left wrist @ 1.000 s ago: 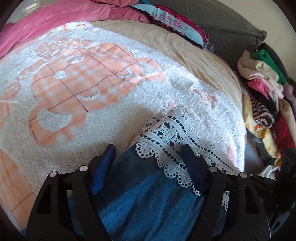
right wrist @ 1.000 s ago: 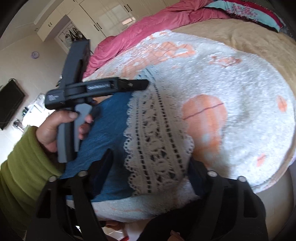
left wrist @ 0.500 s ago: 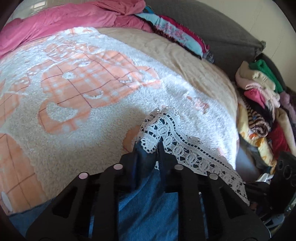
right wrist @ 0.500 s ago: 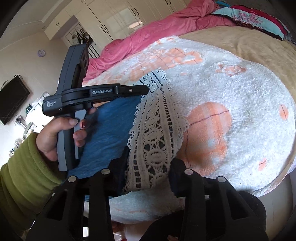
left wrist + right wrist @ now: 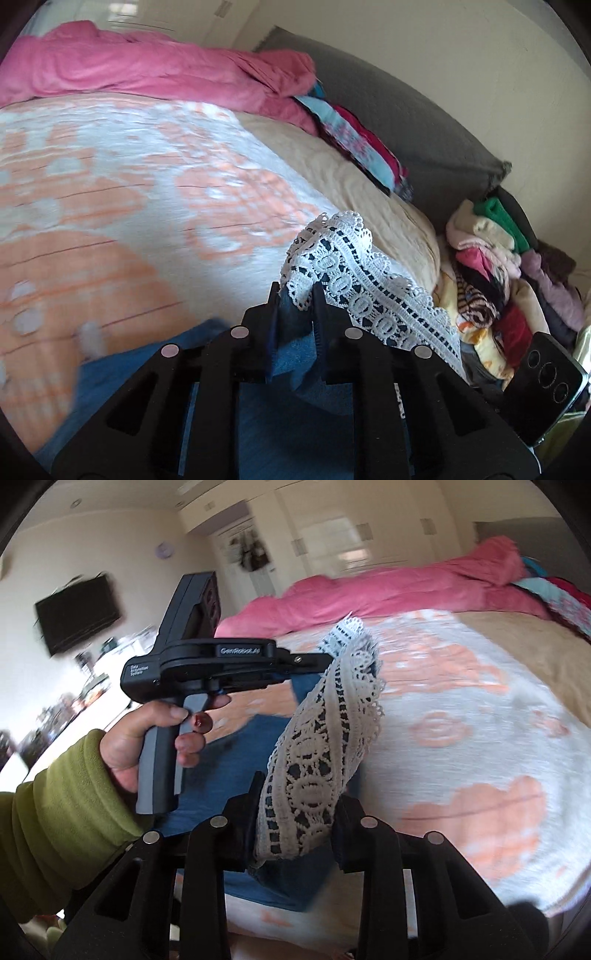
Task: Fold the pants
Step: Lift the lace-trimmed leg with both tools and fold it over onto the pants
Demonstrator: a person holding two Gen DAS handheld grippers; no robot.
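Observation:
The blue denim pants (image 5: 288, 424) with a white lace hem (image 5: 351, 266) lie on a white and orange fleece blanket (image 5: 147, 184). My left gripper (image 5: 295, 299) is shut on one corner of the hem, which it holds raised off the blanket. In the right wrist view the lace hem (image 5: 321, 746) hangs stretched between both grippers. The jaws of my right gripper (image 5: 299, 805) are closing, with the bunched lace pinched between them. A hand (image 5: 147, 738) in a green sleeve holds the left gripper (image 5: 325, 661) higher up. The blue cloth (image 5: 236, 760) sags below.
A pink duvet (image 5: 129, 74) is bunched at the far side of the bed, with a grey headboard (image 5: 406, 129) to the right. A pile of mixed clothes (image 5: 491, 266) lies past the bed's right edge. A wall television (image 5: 77, 613) and wardrobes stand behind.
Both grippers went from open around the lace hem to shut on it. They then lifted the hem off the blanket and the views swung upward.

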